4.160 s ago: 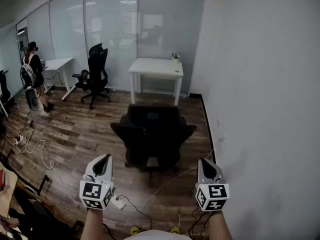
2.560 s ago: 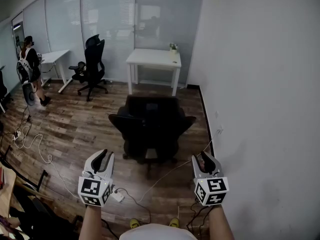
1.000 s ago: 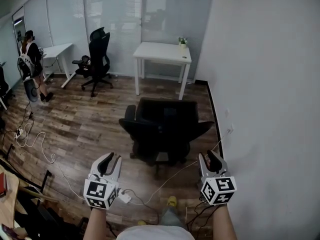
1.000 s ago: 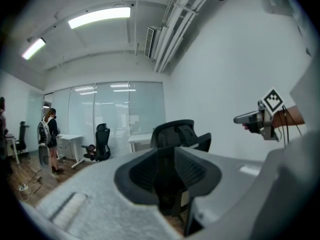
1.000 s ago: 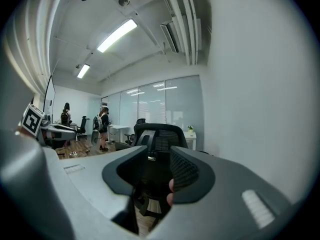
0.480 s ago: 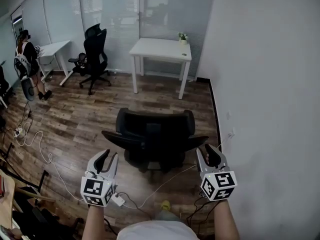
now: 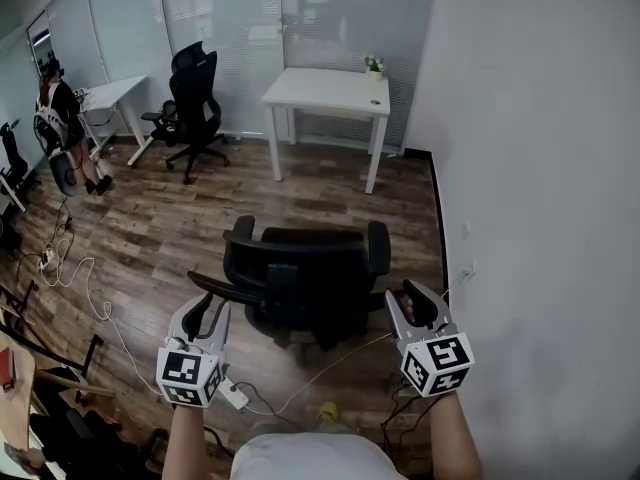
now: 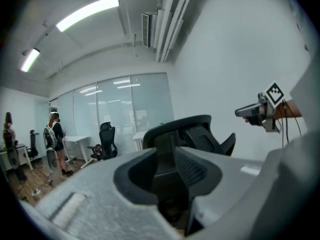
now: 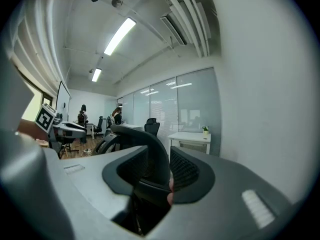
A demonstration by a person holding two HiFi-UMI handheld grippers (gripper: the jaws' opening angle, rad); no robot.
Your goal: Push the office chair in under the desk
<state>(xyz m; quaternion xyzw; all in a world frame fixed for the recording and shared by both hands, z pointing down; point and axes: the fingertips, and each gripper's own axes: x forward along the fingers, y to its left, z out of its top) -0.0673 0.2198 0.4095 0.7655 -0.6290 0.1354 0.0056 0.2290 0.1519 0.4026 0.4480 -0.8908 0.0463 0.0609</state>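
The black office chair (image 7: 300,273) stands on the wood floor with its backrest toward me. The white desk (image 7: 330,90) is beyond it, against the glass wall. My left gripper (image 7: 205,313) is open, just short of the chair's left armrest. My right gripper (image 7: 418,303) is open beside the backrest's right edge. In the left gripper view the backrest (image 8: 190,129) shows beyond the open left gripper (image 8: 167,169). In the right gripper view the backrest's curved edge (image 9: 137,134) lies in the gap of the right gripper (image 9: 155,179); I cannot tell whether it touches.
A small plant (image 7: 374,66) stands on the desk. A second black chair (image 7: 195,98) and another white desk (image 7: 110,93) are at the left, with a person (image 7: 55,118) beside them. Cables (image 7: 80,278) and a power strip (image 7: 232,396) lie on the floor. A wall (image 7: 540,168) runs along the right.
I have walked toward the chair, so it is now much nearer and larger. Both grippers have come up level with its backrest sides, still apart from each other.
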